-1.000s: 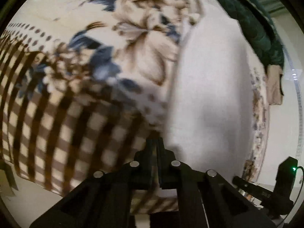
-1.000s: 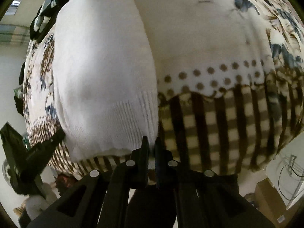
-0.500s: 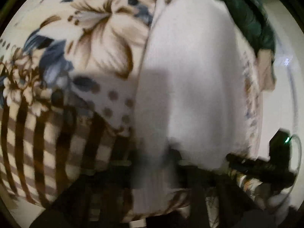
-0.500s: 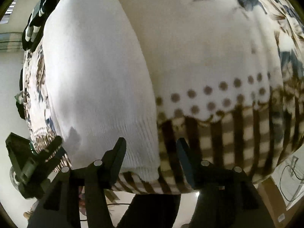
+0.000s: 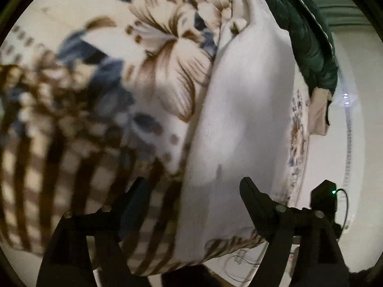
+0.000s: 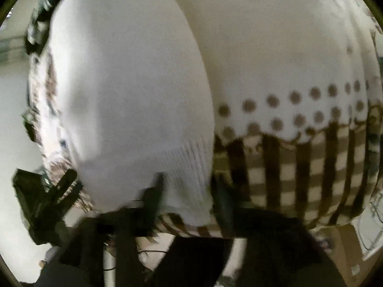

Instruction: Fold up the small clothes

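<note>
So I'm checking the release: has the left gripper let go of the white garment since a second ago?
Yes. The left gripper, shut at the white garment hem earlier, now stands open, its fingers spread either side of that hem over the patterned blanket.

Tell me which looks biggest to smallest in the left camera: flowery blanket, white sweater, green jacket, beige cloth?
1. Flowery blanket
2. White sweater
3. Green jacket, though it lies farther off, so it may really be bigger
4. Beige cloth

Floral blanket (image 5: 153, 47) with brown checked border and dotted band, spread flat. Dark green quilted jacket (image 5: 306, 35) heaped at far edge, beige cloth (image 5: 318, 112) just beside it.
</note>
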The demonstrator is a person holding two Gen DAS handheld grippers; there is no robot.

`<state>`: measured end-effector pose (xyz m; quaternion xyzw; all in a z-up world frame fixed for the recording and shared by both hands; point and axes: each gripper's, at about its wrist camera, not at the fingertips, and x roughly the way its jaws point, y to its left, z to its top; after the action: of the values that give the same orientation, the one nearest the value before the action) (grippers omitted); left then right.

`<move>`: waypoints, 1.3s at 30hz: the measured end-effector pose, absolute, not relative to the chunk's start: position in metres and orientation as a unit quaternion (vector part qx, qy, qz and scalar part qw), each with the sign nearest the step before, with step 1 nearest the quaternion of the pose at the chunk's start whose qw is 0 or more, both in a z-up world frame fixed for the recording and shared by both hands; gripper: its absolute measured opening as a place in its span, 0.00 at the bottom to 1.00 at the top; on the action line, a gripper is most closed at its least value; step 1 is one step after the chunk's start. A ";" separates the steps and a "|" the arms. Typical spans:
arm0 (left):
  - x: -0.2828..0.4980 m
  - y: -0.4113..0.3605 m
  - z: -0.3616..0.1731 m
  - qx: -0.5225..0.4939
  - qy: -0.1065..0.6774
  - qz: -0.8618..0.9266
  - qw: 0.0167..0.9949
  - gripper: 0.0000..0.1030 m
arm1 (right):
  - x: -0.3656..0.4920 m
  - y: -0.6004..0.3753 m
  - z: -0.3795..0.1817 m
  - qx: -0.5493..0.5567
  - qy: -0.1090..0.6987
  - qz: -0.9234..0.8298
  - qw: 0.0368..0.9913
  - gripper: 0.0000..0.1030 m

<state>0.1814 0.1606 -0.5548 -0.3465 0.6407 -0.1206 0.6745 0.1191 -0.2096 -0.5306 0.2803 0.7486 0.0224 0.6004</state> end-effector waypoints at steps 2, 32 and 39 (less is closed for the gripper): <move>0.188 0.149 -0.572 -0.354 0.652 -0.140 0.655 0.76 | 0.123 -0.213 -0.531 0.283 0.738 0.031 0.612 0.60; 0.447 0.132 -0.448 -0.454 0.495 -0.177 0.720 0.23 | 0.338 -0.214 -0.416 0.410 0.557 0.176 0.701 0.11; 0.519 0.168 -0.473 -0.511 0.456 -0.136 0.716 0.61 | 0.493 -0.260 -0.482 0.465 0.558 0.140 0.673 0.35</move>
<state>0.5194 0.1681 -0.4729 -0.5111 0.4562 -0.1360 0.7156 0.4933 -0.2601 -0.4818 0.4648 0.5584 0.1397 0.6728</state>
